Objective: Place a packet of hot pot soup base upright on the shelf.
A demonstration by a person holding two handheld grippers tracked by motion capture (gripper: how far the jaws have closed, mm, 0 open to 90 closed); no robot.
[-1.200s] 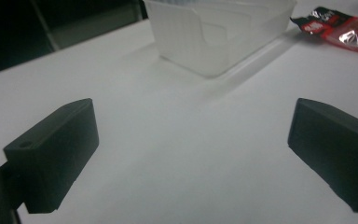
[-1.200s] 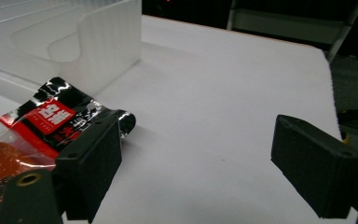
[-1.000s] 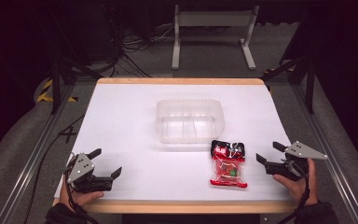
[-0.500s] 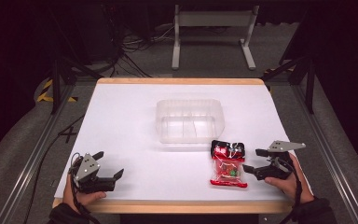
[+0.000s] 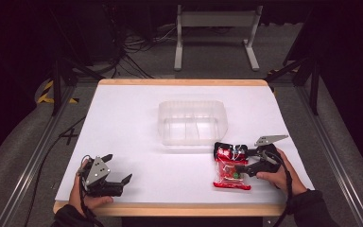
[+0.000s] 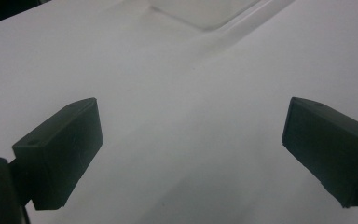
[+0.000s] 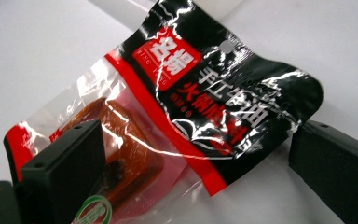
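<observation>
Printed on the snack packet (image 7: 186, 112), between the open jaws of the right hand-held gripper (image 7: 196, 182): white Chinese characters in a red square, tiny Latin letters beneath, too small to make out. Alongside, larger grey and red Chinese characters on the black panel. Round green-and-white logo near the left jaw, unreadable.

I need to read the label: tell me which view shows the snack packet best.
The right gripper view: the snack packet lies close up between the open right tool, print legible. The high view shows it small near the clear tray.

A clear plastic container (image 5: 193, 122) sits mid-table (image 5: 123, 118); metal stand (image 5: 215, 33) behind.
</observation>
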